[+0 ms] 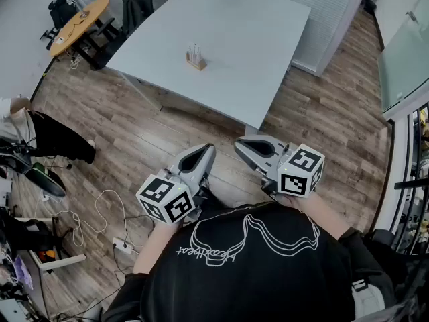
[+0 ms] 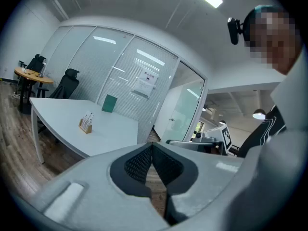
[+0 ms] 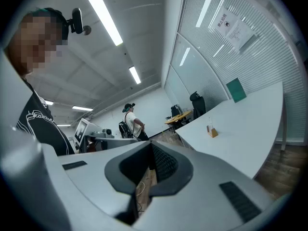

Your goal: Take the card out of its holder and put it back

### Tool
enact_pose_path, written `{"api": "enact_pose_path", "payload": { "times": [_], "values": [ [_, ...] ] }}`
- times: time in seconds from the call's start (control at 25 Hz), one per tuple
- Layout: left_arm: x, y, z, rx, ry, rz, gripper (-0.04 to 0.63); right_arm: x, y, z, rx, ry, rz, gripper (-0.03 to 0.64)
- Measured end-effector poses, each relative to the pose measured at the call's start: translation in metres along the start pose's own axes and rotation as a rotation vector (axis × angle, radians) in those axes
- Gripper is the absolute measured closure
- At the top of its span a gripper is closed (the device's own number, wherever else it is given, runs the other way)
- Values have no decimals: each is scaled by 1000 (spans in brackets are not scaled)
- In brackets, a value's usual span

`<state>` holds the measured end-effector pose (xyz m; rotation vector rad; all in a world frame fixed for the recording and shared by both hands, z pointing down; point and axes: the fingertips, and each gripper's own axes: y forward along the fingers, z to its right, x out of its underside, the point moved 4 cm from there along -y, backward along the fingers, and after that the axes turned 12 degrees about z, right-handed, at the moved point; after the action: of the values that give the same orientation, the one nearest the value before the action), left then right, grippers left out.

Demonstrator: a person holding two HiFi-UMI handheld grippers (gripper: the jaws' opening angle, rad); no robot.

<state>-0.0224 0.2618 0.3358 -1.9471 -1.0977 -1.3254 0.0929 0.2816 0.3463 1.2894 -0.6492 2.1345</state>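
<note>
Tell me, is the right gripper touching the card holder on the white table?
Apart. The head view shows the right gripper over the wooden floor, with open floor between it and the table where the card holder stands.

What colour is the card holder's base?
Light brown wood: the card holder base, best in head view.

The table [image 1: 255, 39] is smooth and matt, the holder [image 1: 196, 64] wooden, the floor [image 1: 167, 136] wood-grain planks.
</note>
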Motion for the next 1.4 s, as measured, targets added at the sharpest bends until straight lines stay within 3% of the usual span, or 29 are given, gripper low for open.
{"api": "enact_pose_path", "payload": {
  "times": [0.52, 0.88, 1.12, 1.4],
  "values": [
    [-2, 16, -12, 14, -16, -9, 581, -1, 6, 17, 35, 29, -18, 609],
    [-13, 11, -16, -10, 33, -16, 581, -3, 22, 19, -3, 38, -20, 607],
    [-23, 1, -48, -61, 27, -9, 581, -1, 55, 22, -35, 43, -25, 609],
    [-41, 27, -101, -40, -4, -20, 581, -6, 103, 48, -38, 90, -15, 607]
  ]
}}
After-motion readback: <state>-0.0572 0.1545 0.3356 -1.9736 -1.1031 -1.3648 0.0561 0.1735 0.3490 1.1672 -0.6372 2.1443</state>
